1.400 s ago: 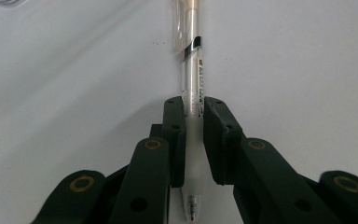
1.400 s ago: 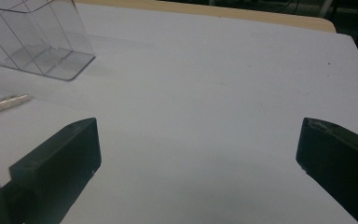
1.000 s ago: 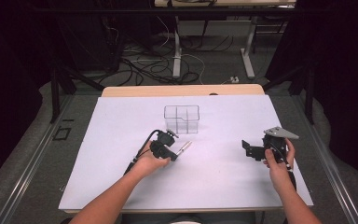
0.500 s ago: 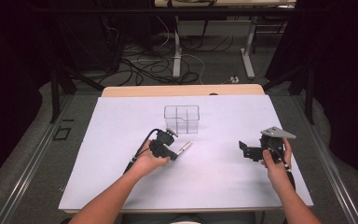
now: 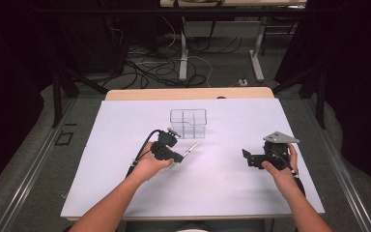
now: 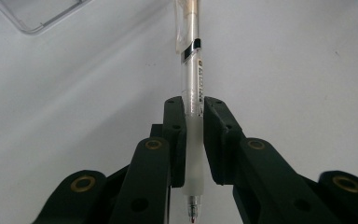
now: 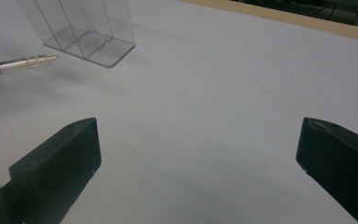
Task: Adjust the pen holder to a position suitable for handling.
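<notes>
The left gripper [image 5: 178,158] is clenched on a clear pen [image 6: 192,93], held just above the white table [image 5: 101,145], near the front of the clear divided box [image 5: 188,123]; the right gripper [image 5: 247,158] hovers well to the right, jaws wide apart, grasping nothing.

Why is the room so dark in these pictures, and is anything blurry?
High view: only the white table is lit, the surroundings black. Left gripper view: the pen is sharp, its tip soft, the tongs dark. Right gripper view: the near tongs are blurred; the clear box throws a faint shadow.
</notes>
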